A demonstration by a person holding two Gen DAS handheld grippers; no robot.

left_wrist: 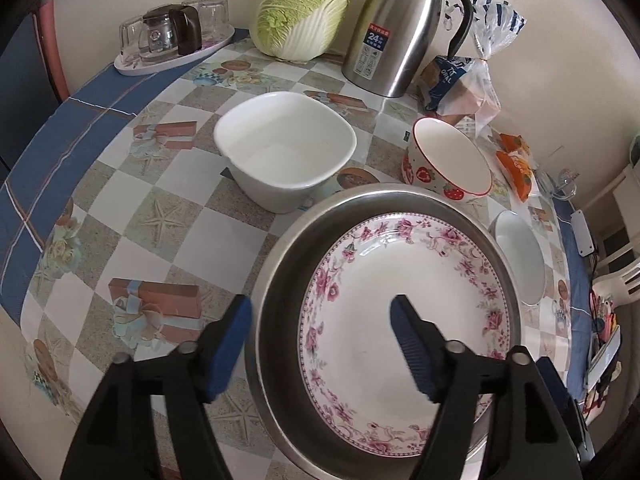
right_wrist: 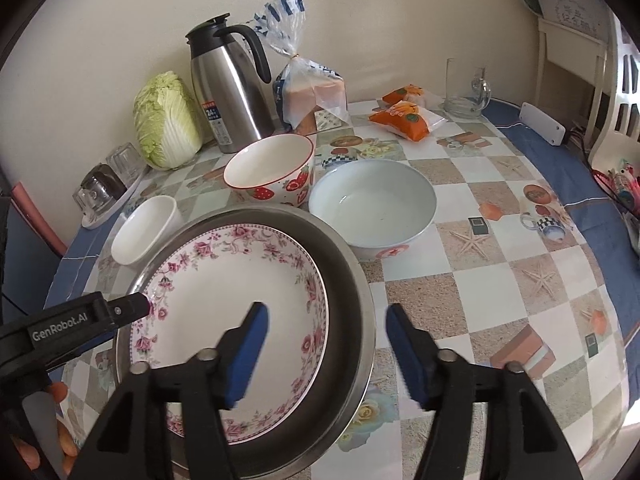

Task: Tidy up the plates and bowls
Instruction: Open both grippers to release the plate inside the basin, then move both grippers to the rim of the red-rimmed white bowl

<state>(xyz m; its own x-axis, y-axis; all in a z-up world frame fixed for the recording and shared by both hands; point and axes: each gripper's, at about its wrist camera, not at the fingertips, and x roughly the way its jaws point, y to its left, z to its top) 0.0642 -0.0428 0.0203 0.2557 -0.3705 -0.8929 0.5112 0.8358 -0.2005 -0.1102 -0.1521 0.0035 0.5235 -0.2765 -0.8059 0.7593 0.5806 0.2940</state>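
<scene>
Floral plate (left_wrist: pixel 400 312) sits inside steel basin (left_wrist: pixel 280 280). Left gripper (left_wrist: pixel 320 344) and right gripper (right_wrist: pixel 326 350) both gape, straddling the basin rim, gripping nothing.

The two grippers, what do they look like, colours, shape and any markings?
Both look alike. The left tool and the right tool each have two black plastic arms ending in blue ribbed pads, with round silver pivot pins on the arms. Seen from the right wrist view, the left one's black side carries white "GenRobot.AI" lettering. No cables or sleeves are visible.
</scene>
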